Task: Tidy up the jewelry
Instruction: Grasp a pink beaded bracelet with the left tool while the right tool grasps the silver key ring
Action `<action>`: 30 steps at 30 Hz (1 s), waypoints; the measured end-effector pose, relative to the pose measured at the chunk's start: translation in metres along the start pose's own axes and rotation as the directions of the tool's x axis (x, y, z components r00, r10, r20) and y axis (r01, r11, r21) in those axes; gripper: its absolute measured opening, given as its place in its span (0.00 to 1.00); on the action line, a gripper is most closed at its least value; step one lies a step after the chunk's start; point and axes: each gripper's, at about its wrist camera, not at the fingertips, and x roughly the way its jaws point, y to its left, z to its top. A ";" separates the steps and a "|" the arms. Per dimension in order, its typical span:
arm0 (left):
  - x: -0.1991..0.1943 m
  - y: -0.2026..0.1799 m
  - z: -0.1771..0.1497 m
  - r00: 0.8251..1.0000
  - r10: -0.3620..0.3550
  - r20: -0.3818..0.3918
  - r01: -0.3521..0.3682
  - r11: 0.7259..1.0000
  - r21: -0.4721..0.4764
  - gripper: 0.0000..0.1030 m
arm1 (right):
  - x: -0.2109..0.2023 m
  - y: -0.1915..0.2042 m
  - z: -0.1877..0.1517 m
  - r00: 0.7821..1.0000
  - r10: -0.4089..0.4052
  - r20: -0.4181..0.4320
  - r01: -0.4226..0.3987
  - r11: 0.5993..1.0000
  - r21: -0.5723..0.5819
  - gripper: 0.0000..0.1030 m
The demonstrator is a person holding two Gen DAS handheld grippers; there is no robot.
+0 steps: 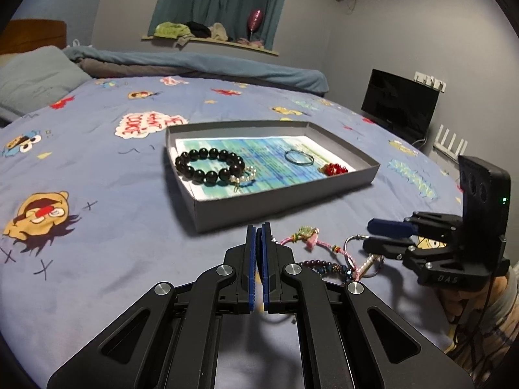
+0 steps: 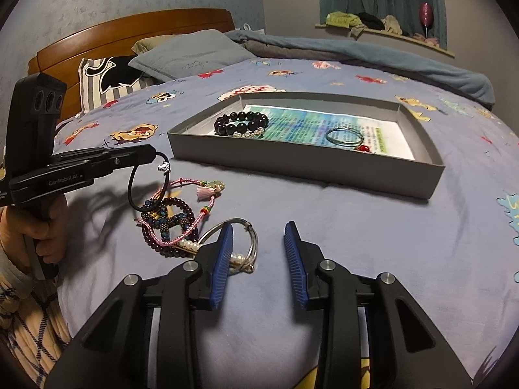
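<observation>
On the bed stands a grey tray. It holds a black bead bracelet, a thin ring bangle and a red charm. My left gripper is shut on a black cord bracelet, which hangs above a pile with a pink cord bracelet and purple beads. My right gripper is open, low over a silver bangle with pearls. Its left finger crosses the bangle, and no pad presses on it.
The cartoon-print sheet covers the bed. Pillows and a wooden headboard lie at the far end, and a rolled blue blanket lies behind the tray. A dark monitor stands beyond the bed. A person's hand holds the left gripper.
</observation>
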 end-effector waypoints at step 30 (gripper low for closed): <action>-0.006 -0.007 0.012 0.998 -0.028 0.065 0.028 1.000 0.004 0.04 | -0.045 -0.043 0.010 0.979 -0.130 0.158 0.115 0.988 0.099 0.05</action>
